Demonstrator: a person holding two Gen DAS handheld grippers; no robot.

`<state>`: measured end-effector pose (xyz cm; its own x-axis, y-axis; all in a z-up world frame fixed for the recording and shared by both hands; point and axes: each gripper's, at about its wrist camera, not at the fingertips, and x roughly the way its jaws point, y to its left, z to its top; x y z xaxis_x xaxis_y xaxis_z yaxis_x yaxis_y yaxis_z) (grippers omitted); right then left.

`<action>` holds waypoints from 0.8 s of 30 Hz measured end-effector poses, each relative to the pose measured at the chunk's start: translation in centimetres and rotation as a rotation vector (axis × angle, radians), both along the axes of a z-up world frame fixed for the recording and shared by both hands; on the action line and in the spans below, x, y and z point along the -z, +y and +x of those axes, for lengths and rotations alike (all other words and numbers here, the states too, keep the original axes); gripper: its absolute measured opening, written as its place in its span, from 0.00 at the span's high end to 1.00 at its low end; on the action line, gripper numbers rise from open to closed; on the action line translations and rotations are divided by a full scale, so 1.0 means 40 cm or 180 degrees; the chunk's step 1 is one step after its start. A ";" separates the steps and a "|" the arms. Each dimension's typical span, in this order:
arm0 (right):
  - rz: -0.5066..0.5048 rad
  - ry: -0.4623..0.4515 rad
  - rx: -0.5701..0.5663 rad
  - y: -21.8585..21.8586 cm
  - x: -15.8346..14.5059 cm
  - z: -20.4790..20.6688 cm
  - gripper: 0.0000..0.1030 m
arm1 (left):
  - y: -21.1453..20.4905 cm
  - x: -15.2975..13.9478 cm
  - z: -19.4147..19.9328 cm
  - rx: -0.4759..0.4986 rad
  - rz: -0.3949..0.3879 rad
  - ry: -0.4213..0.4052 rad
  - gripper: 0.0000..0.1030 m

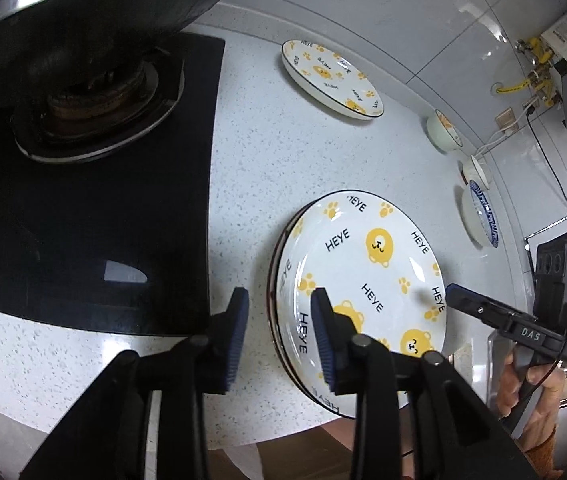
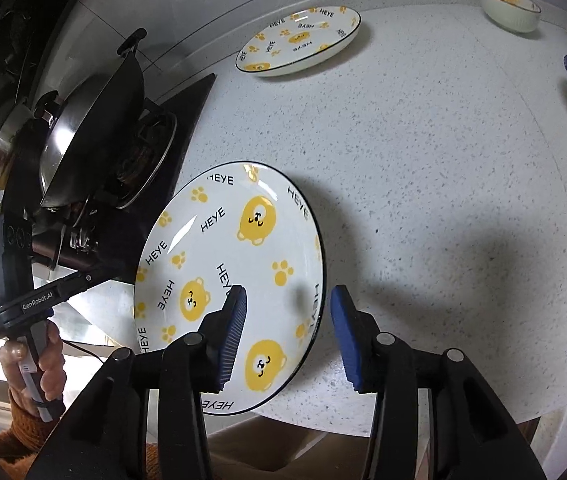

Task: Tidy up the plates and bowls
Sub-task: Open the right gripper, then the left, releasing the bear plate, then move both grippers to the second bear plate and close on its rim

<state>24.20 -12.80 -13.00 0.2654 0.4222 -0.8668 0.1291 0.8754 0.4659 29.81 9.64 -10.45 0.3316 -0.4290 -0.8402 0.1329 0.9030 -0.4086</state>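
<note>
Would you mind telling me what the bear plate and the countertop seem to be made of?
The bear plate looks like glazed ceramic: glossy white surface with highlight streaks and a printed pattern. The countertop looks like speckled stone or quartz composite, pale with fine dark flecks; which one, the look leaves open.

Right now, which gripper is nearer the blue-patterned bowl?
Right. The right gripper has its fingers either side of the plate stack rim on the side facing the blue-patterned bowl. The left gripper straddles the opposite rim, beside the stove.
</note>
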 end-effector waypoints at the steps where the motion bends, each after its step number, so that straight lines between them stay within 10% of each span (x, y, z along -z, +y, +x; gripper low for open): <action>1: -0.0016 -0.0019 0.0004 -0.005 -0.006 -0.001 0.58 | -0.005 -0.006 -0.001 0.0017 0.0055 -0.0063 0.67; 17: -0.0254 -0.0484 -0.0025 -0.058 -0.072 0.019 0.30 | -0.096 -0.072 0.113 0.0141 0.0109 -0.0334 0.64; 20: -0.0209 -0.0524 -0.0080 -0.080 -0.073 0.061 0.20 | -0.129 -0.082 0.186 0.0116 0.0179 -0.0367 0.39; 24: -0.0107 -0.0521 -0.0108 -0.131 -0.061 0.137 0.14 | -0.180 -0.087 0.314 0.0074 0.0201 -0.0318 0.36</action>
<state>29.67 -18.04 -10.56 0.3903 0.4048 -0.8269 0.0239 0.8934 0.4486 42.38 2.42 -6.98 0.4057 -0.3848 -0.8291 0.1912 0.9227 -0.3346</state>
